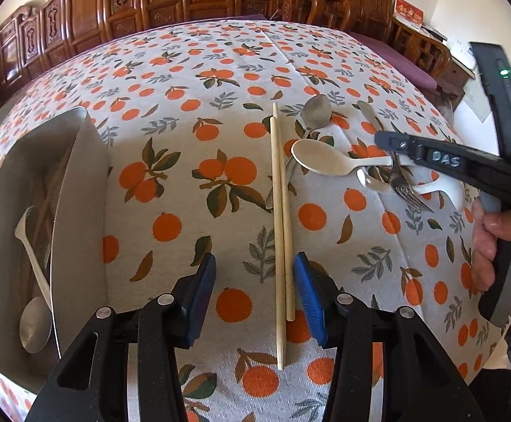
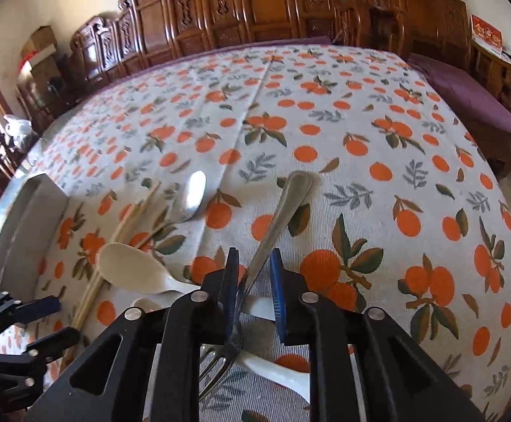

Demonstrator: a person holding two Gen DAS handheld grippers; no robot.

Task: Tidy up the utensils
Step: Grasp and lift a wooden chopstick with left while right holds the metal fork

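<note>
Both jaws open: left gripper (image 1: 255, 293) straddles chopsticks (image 1: 280, 218), right gripper (image 2: 253, 295) straddles fork (image 2: 273, 232); off-center closing could roll either away.

Left gripper (image 1: 255, 295) is hovering low over the table, jaws standing wide apart, blue pads (image 1: 204, 299) facing each other, nothing between them touching either pad. Right gripper (image 2: 253, 292) is sitting lower and further right, jaws partly spread, gripping nothing; whether either pad is touching anything can't be told. In the left wrist view it's angling in from the right edge, with the person's right hand (image 1: 505, 263) wrapping around its grey handle.
</note>
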